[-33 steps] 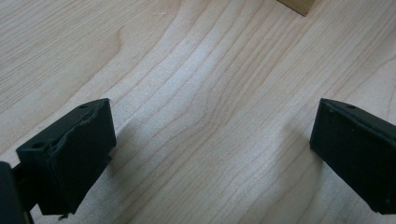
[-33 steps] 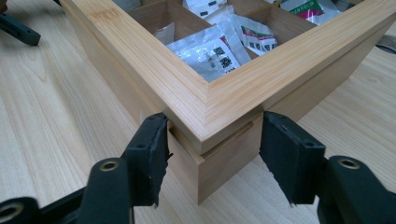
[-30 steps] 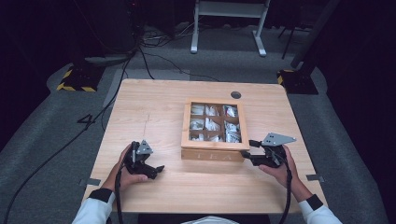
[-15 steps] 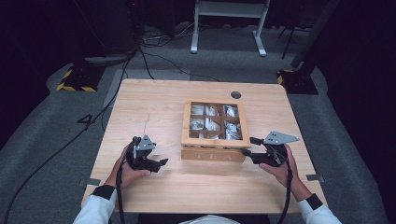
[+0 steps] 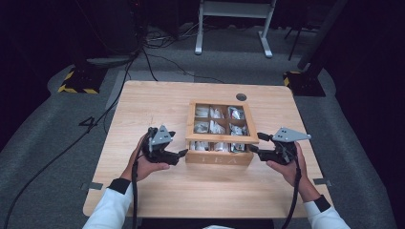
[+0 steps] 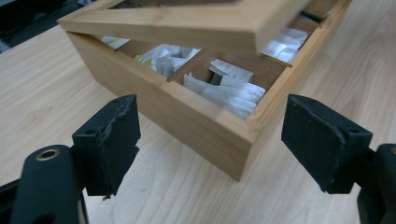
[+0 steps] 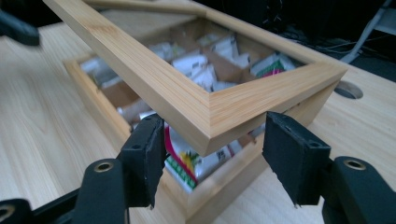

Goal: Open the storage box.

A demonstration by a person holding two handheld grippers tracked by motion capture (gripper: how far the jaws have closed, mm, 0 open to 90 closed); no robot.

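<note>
Tea box (image 5: 220, 156): bamboo, lettered TEA on its front wall, standing on the table (image 5: 157, 102) a little toward the person's side of the middle. Interior divided into compartments holding tea bags (image 6: 229, 91) in white paper wrappers; one wrapper near the front corner, in the right gripper view, bears red and green print. Lid (image 7: 187, 100): a wooden frame with a clear pane, raised off the box at its front edge, so that a gap shows between lid and box in both gripper views. Right gripper (image 5: 259, 143): at the box's front right corner, held in the person's right hand; in its own view the jaws stand on either side of the lid's raised corner, the left pad close against the lid's edge, the right pad with a small gap; whether the pads press on the wood cannot be told. Left gripper (image 5: 181, 153): held in the left hand just beside the box's front left corner; its jaws have just been closing, yet in its own view they stand apart with nothing between them, the box's corner lying beyond the pads and untouched. Table: pale wood, with a round cable hole (image 5: 241, 97) near its far edge. Cables trail from both grippers toward the person.
</note>
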